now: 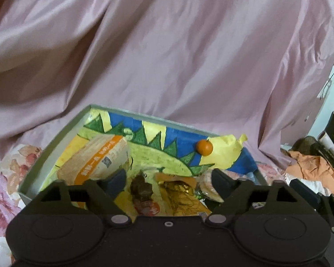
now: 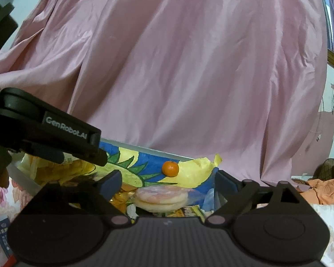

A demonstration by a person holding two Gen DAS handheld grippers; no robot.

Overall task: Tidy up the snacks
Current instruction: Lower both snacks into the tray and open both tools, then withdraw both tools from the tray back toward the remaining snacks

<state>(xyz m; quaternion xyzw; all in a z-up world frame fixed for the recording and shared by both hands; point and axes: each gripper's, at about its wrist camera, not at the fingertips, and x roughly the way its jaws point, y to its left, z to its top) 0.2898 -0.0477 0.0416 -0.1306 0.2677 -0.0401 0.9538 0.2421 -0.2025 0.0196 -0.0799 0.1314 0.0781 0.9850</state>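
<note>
Snacks lay gathered in a shallow grey tray (image 1: 55, 138) lined with a blue, yellow and green painted sheet (image 1: 149, 131), set on a bed with a flowered cover (image 1: 2, 184). Left claw (image 1: 169, 178) spread wide above the near part of the tray, nothing between its fingers (image 1: 117, 181) but what lay below: a dark brown packet (image 1: 142, 189) and a gold-and-orange wrapper (image 1: 180, 193), side by side. Just left of these, toward the tray's left wall, a large pale bag with an orange band (image 1: 100, 158). Near the far right corner, a small orange fruit (image 1: 204, 147) alone on the yellow of the sheet.

Right claw (image 2: 168, 184) likewise wide, pads pressing on nothing, with a clear-wrapped pair of round pink-and-cream cakes (image 2: 160, 197) lying below the gap at the tray's near right. Same fruit (image 2: 170, 168) beyond it. Left claw's body (image 2: 55, 138) reached in across the left of that view and hid much of the tray's left half.

Behind the tray, a wall of crumpled pink cloth (image 1: 167, 44). Off the bed's right edge, a heap of orange fabric (image 1: 316, 166). Print on every wrapper too blurred to read; near edge of the tray cut off by both claw housings.
</note>
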